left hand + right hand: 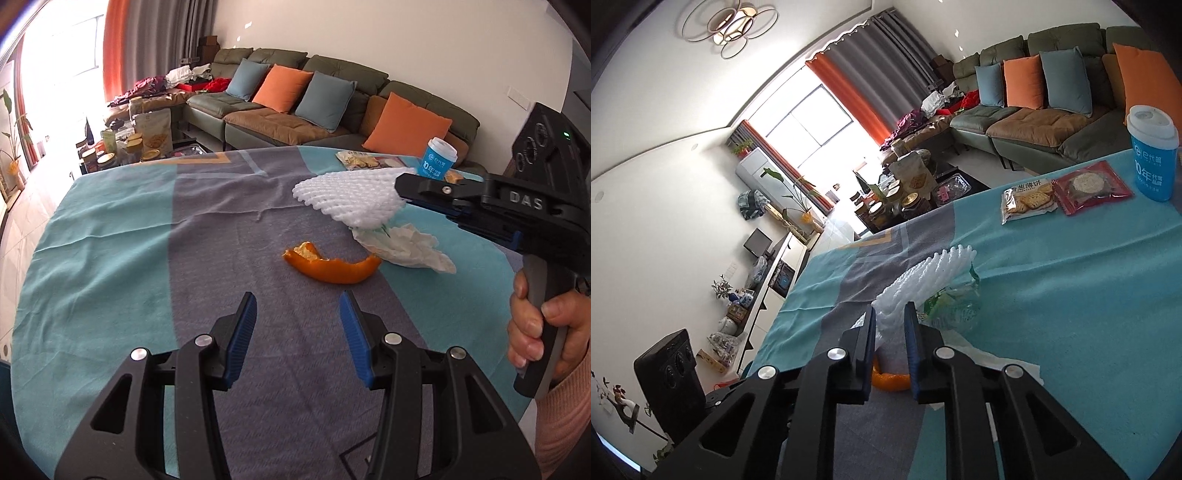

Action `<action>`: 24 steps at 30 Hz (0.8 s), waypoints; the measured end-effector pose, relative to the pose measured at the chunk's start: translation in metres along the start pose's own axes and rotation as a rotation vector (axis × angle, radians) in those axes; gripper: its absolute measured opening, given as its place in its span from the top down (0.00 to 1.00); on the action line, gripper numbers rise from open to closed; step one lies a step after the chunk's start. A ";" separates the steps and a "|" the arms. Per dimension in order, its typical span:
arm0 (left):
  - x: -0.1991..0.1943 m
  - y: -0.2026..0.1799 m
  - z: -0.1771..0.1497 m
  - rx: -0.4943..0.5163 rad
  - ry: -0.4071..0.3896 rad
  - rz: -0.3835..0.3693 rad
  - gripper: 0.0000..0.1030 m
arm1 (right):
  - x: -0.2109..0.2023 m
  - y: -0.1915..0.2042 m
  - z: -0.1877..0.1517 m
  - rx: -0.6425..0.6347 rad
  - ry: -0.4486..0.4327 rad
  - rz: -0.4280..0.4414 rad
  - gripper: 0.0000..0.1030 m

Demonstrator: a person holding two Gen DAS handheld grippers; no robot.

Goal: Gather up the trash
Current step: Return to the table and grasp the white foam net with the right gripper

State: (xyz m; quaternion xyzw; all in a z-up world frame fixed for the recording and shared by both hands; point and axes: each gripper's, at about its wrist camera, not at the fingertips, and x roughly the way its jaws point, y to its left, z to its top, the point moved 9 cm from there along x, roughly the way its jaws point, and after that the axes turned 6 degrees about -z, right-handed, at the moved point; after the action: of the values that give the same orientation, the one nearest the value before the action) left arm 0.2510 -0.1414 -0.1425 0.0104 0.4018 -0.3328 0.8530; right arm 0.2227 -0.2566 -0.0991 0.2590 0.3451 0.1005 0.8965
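While the left gripper (298,308) hung above the striped tablecloth (110,258) with its blue-padded jaws spread wide and nothing between them, the right gripper (891,319) was clamped on a white foam fruit net (343,197). The net was pinched at one end and lifted clear of the cloth, fanning out ahead of the fingertips (911,325).

Just beyond the left gripper's open jaws lay a curled strip of orange peel (330,264), resting flat on the grey band of the cloth. Beside its far tip sat a crumpled white tissue (404,245), which lay below the raised net. Something with green print showed under the net in the right wrist view, possibly a clear wrapper, though the view there was too cluttered to be sure.

Toward the far edge of the table stood a blue paper cup (1153,155) with a white lid, upright. Near it lay a packet of crackers (1028,201) and, just beside that, a red-edged snack packet (1089,184). A hand (535,328) gripped the right gripper's handle. Behind the table ran a green sofa (332,96) with orange and blue cushions.
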 end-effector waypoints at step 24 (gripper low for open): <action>0.063 -0.007 0.031 -0.097 0.093 -0.109 0.74 | -0.049 0.005 -0.020 -0.113 -0.038 0.043 0.88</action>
State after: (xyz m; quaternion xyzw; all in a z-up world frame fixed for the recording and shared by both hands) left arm 0.2968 -0.1904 -0.1632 -0.0372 0.4567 -0.3582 0.8134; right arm 0.1726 -0.2624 -0.0812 0.2170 0.3163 0.1341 0.9137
